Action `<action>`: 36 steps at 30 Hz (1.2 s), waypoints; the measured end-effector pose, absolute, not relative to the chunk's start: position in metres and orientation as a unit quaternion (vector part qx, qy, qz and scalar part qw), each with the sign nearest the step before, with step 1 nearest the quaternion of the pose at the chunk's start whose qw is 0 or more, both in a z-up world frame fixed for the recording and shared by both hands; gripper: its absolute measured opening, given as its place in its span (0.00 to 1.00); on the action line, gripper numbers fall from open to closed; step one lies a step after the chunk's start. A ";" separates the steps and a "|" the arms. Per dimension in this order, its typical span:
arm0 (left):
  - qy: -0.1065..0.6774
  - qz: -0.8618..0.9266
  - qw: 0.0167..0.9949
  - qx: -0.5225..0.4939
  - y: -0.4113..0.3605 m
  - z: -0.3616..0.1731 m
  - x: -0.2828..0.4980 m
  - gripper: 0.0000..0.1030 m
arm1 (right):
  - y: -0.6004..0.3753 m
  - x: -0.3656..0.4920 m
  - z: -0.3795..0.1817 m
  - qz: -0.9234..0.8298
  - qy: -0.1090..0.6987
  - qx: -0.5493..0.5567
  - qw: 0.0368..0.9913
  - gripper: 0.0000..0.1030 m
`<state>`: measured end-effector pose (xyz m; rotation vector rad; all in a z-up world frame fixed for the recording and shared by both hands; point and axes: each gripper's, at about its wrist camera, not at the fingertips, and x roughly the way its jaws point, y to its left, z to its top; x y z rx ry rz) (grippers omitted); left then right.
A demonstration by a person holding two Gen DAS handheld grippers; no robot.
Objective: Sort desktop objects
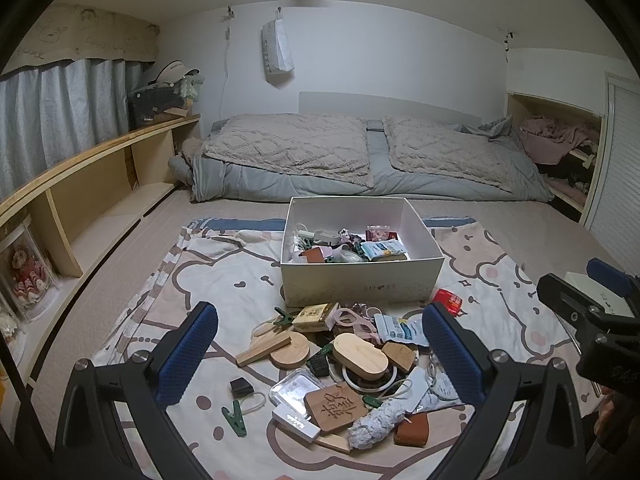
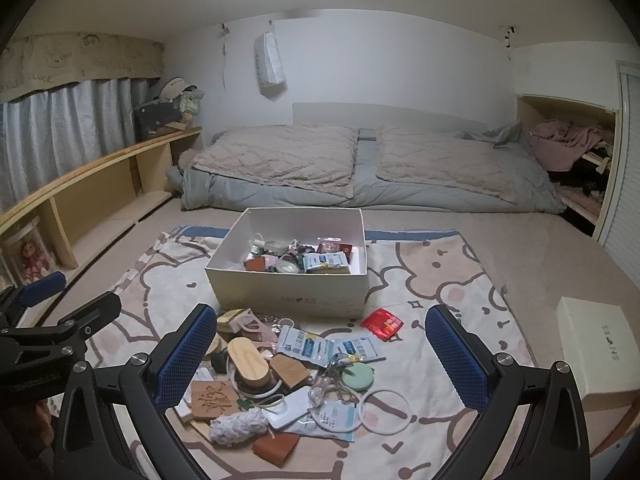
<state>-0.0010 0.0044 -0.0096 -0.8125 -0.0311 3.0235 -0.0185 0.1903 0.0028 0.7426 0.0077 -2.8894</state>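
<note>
A heap of small objects lies on a patterned cloth (image 1: 160, 304): an oval wooden box (image 1: 360, 356) (image 2: 248, 360), a carved wooden plaque (image 1: 334, 406) (image 2: 212, 398), blue-white sachets (image 2: 306, 346), a red packet (image 2: 382, 322), a mint round disc (image 2: 358, 376) and green clips (image 1: 236, 418). Behind the heap stands an open white box (image 1: 362, 284) (image 2: 288, 292) partly filled with items. My left gripper (image 1: 320, 356) hangs open above the heap, holding nothing. My right gripper (image 2: 322, 354) is open too, also over the heap, empty.
A cream lidded box (image 2: 592, 344) sits at the cloth's right edge. Wooden shelving (image 1: 100, 184) runs along the left wall under curtains. Folded bedding (image 1: 360, 156) lies behind the white box. A white ring (image 2: 386, 406) and a rust-brown pouch (image 2: 274, 446) lie near the heap's front.
</note>
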 end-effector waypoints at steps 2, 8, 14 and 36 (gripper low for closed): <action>-0.009 0.966 0.004 -0.257 0.003 -0.010 -0.001 1.00 | 0.192 -0.019 0.004 -0.965 -0.003 0.247 0.082 1.00; -0.008 0.967 -0.003 -0.253 -0.002 -0.004 -0.007 1.00 | 0.200 -0.020 0.010 -0.968 -0.011 0.238 0.085 1.00; -0.014 0.970 -0.014 -0.243 -0.012 0.002 -0.009 1.00 | 0.210 -0.021 0.014 -0.970 -0.017 0.228 0.077 1.00; -0.022 0.973 -0.041 -0.227 -0.038 0.014 -0.027 1.00 | 0.255 -0.042 0.024 -0.978 -0.032 0.202 0.045 1.00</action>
